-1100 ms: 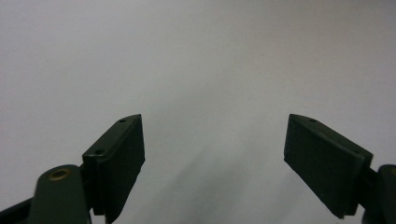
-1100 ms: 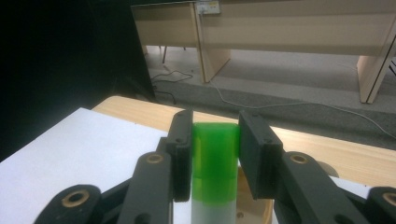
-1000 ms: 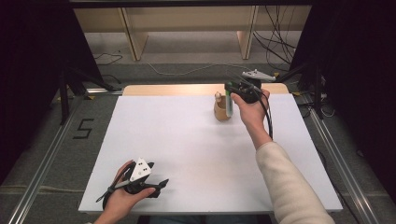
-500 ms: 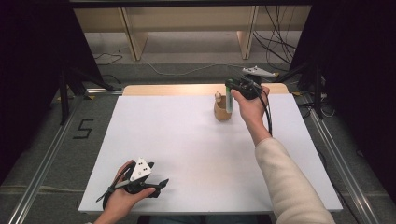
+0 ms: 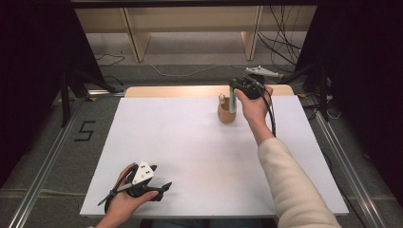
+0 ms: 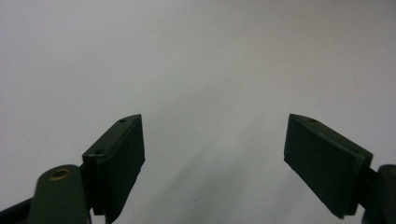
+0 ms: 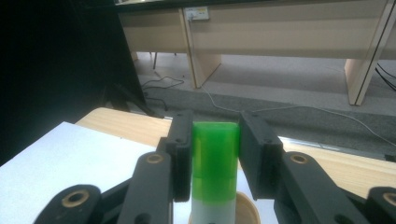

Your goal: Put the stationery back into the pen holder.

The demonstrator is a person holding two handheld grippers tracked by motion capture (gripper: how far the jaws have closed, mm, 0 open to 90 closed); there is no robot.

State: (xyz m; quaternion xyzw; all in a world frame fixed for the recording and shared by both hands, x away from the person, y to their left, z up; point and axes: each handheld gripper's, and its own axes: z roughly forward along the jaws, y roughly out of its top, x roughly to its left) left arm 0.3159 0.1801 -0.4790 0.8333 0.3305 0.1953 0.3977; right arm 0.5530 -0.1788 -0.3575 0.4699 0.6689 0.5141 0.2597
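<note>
My right gripper [image 5: 233,90] is at the far right of the white table top [image 5: 190,152], shut on a tube with a green cap and white body [image 5: 232,105]. The tube hangs upright over a small wooden cup [image 5: 225,115], its lower end at the cup's mouth. A small pale knob [image 5: 221,98] sticks up from the cup beside it. In the right gripper view both pads press on the green cap [image 7: 215,158], with the cup rim [image 7: 247,207] below. My left gripper [image 5: 159,187] rests at the near left edge, open and with nothing in it; only bare white surface shows between its jaws [image 6: 215,158].
A strip of bare wood [image 5: 180,91] runs along the table's far edge. Beyond it are the floor, loose cables [image 5: 190,71] and pale wooden shelving legs [image 5: 135,40]. Metal rails [image 5: 47,171] flank the table, and a "5" [image 5: 85,130] is marked on the floor at left.
The right hand has shifted a little above the cup, still holding the tube. The left hand and its gripper have not moved.
</note>
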